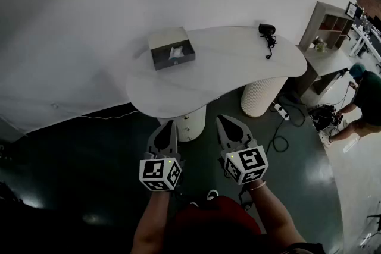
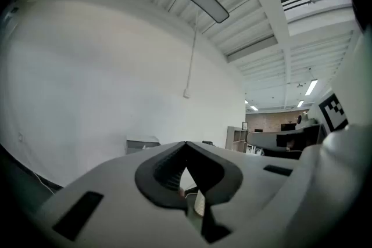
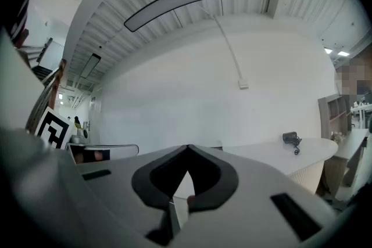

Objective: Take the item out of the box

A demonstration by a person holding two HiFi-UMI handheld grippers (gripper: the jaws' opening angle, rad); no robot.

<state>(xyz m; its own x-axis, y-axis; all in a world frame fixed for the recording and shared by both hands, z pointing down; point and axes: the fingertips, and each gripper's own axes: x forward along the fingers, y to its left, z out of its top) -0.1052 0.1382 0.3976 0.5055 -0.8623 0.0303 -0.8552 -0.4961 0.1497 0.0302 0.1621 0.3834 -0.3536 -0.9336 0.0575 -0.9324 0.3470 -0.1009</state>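
Observation:
A grey box with a white item showing in its top opening stands at the far left of the white table. Both grippers hang level in front of the table's near edge, well short of the box. My left gripper is shut with nothing between its jaws. My right gripper is beside it, also shut and empty. In the left gripper view the box shows just beyond the joined tips of the left gripper. In the right gripper view the right gripper points at the table.
A small black camera with a cable lies at the table's far right, also seen in the right gripper view as the black camera. Two white pedestals carry the table. A shelf unit, floor cables and a person are at the right.

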